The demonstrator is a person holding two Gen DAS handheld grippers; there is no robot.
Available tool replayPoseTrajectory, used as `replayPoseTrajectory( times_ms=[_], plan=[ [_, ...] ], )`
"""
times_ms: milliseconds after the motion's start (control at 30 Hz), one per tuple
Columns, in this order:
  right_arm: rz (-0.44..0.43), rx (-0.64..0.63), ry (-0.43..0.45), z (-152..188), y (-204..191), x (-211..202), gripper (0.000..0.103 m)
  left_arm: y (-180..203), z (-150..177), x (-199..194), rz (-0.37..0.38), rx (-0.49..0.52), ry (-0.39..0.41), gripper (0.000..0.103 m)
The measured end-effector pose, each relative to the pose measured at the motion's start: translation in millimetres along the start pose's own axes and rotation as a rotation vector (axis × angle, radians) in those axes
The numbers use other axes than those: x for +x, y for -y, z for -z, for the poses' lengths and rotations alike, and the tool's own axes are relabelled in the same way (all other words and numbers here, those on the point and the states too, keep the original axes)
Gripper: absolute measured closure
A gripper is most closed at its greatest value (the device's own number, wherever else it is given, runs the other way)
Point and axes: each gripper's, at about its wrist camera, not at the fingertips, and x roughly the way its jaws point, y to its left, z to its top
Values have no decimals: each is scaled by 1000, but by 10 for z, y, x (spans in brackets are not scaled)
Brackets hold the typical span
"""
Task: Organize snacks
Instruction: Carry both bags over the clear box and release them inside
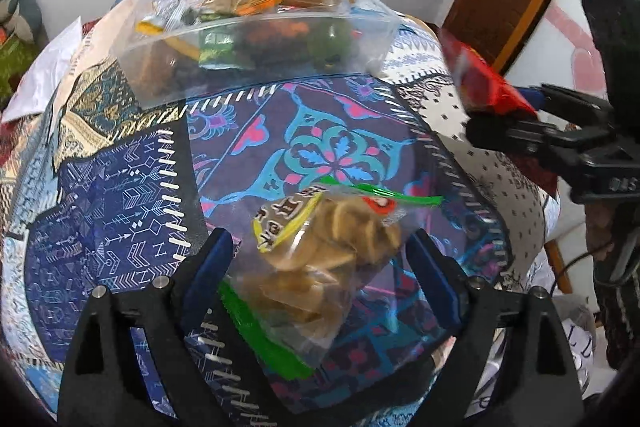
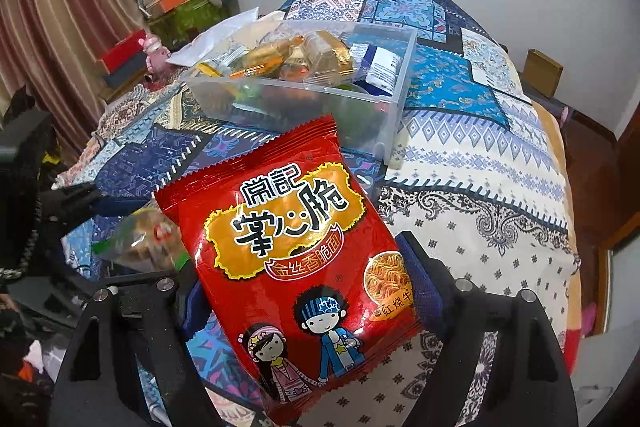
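Both grippers are found loaded, each closed on one snack. By the right gripper [image 2: 304,267] a flat red foil packet of crispy noodles with cartoon figures [image 2: 288,263] is pinched near its lower part, the rest of the packet standing free above the fingers. By the left gripper [image 1: 320,259] a clear plastic bag of pale biscuits with green sealed ends [image 1: 320,251] is held, its blue pads pressed against the sides of the bag.

A patchwork-printed bedcover in blue, purple and white [image 2: 480,163] is seen beneath everything. On it, ahead of both grippers, a clear rectangular plastic storage box [image 2: 394,99] is set, already heaped with wrapped snacks nearly to its rim.

Little room is judged to remain in the box. An added packet could be left perched on the heap and slide off. The smooth foil packet, held low, may be tilted or slipped from the pads in transit. The biscuits could be crushed if the clamp is tightened. The two grippers are near one another, so a clash at the box is possible.
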Motion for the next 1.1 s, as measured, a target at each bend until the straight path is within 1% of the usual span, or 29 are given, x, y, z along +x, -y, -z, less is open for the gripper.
replayPoseTrajectory(
  times_ms=[33, 100, 133, 200, 300, 500, 733, 933, 1100],
  plan=[
    [-2, 3, 2, 13, 5, -7, 24, -22, 7, 18, 1, -9, 6, 17],
    [-3, 10, 6, 15, 12, -5, 24, -47, 7, 33, -11, -11, 20, 28],
    [-4, 13, 8, 19, 13, -7, 24, -56, 8, 33, -13, -10, 28, 30],
    [-8, 22, 10, 15, 20, -1, 24, -74, 10, 11, -15, -15, 42, 37],
    [-8, 29, 13, -1, 17, 8, 24, -125, -21, -30, -37, -29, 62, 44],
    [-11, 31, 38, -67, 0, -29, 24, -259, -166, -189, -58, -72, 119, 45],
    [-1, 26, 88, -241, -16, -121, 24, -377, -482, -485, -91, -87, 233, 45],
    [5, 37, 153, -489, 15, -194, 24, -471, -817, -653, -114, -102, 313, 45],
    [21, 42, 203, -735, 51, -173, 24, -564, -1083, -699, -128, -124, 361, 45]
  ],
)
